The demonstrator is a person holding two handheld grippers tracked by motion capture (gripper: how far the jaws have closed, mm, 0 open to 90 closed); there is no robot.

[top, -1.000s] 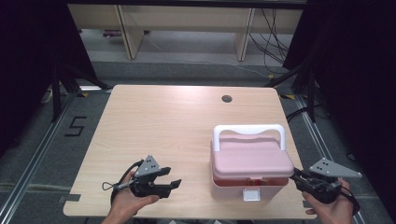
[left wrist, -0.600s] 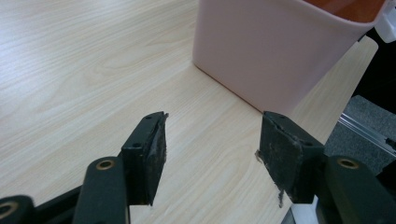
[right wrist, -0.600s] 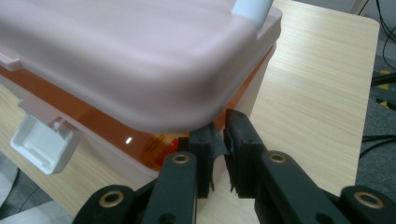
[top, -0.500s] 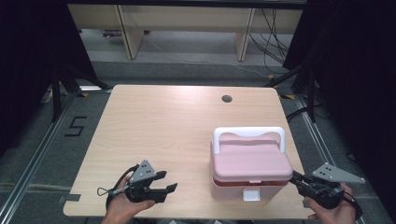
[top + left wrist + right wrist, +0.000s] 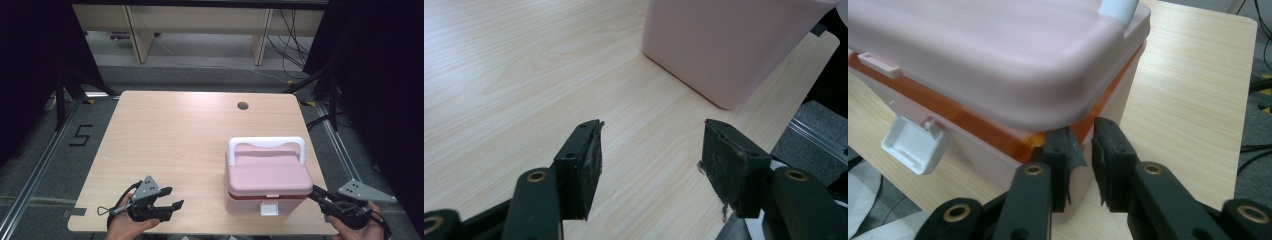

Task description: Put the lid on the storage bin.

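A pink lidded box with a white handle and a white front latch stands on the right half of the wooden table. Its lid sits slightly raised, with an orange strip showing under the rim. My right gripper is at the box's front right corner, its tips just under the lid edge. Its jaws have just been opening and stand a narrow gap apart with nothing between them. My left gripper hovers open and empty near the front left edge, pointing toward the box.
A round cable hole lies near the table's far edge. Bare tabletop stretches across the left and the far half. The box's latch hangs loose at the front. Floor, metal rails and shelving legs surround the table.
My left gripper has drifted slightly left and toward the front edge, still open. The right gripper stays at the box's front right corner.
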